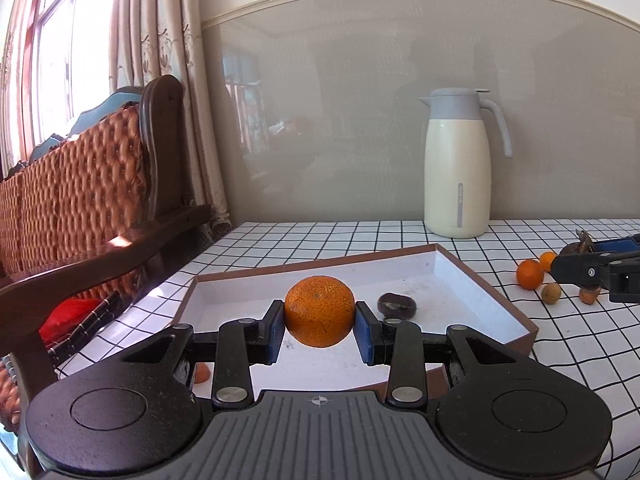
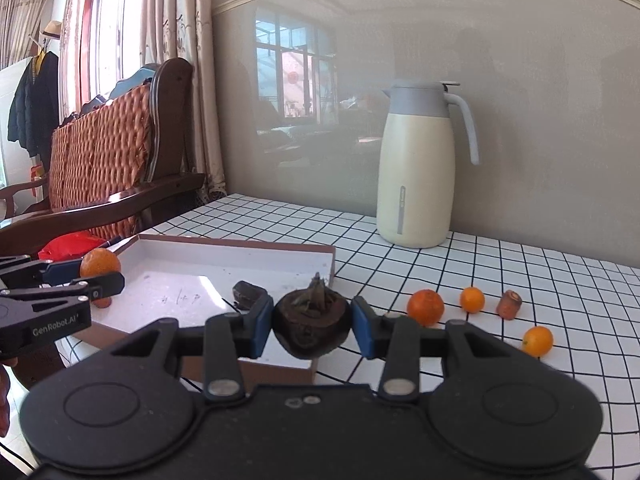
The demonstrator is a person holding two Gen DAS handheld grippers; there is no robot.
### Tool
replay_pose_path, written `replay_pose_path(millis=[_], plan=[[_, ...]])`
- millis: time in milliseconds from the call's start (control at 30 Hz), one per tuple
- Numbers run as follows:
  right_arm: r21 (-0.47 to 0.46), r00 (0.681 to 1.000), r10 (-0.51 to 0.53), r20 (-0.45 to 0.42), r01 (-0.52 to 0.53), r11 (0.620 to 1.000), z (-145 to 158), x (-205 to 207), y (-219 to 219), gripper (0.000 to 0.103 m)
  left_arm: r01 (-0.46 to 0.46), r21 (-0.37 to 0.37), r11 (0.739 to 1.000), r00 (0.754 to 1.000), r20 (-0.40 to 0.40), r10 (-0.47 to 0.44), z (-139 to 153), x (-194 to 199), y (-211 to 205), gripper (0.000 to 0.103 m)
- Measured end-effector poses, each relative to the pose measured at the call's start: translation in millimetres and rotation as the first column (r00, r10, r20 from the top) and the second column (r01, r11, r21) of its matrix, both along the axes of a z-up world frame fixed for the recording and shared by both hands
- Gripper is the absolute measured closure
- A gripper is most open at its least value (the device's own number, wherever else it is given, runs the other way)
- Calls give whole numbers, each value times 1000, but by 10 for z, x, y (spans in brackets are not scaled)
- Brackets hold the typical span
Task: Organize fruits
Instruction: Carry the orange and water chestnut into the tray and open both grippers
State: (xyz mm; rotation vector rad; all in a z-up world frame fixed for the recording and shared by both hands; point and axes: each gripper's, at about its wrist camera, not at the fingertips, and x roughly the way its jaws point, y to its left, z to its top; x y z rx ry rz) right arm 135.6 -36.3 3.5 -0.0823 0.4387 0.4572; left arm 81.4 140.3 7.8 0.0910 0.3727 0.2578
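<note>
Meanwhile left claw [image 1: 320, 326] clamps an orange [image 1: 319, 311], right claw [image 2: 312, 328] a dark fruit [image 2: 313, 328], above the tray [image 1: 480, 300].

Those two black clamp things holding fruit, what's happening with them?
A person is sorting fruit with two handheld grippers. The left gripper is clamped on an orange above the shallow white tray. The right gripper grips a dark water chestnut near the tray's edge. One dark piece already lies in the tray; several small oranges and a carrot stub still sit on the checked tablecloth.
</note>
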Motion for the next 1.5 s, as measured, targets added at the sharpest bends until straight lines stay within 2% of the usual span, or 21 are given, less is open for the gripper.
replay_pose_path(millis=[267,600,1100,1500], plan=[[-15,999,42,21,-42,999,13,139,275,69,-67,-7,998,998,15,68,16,51,323,66],[-6,998,53,20,-53,999,30,436,578,69,-104,-14,994,994,14,105,19,208,609,66],[-32,998,51,-34,-52,998,-95,979,903,69,-140,-77,987,990,-23,139,-54,725,954,66],[-33,994,41,-98,-44,998,-157,1402,977,69,-195,-91,977,979,-73,189,-127,1012,1125,66]])
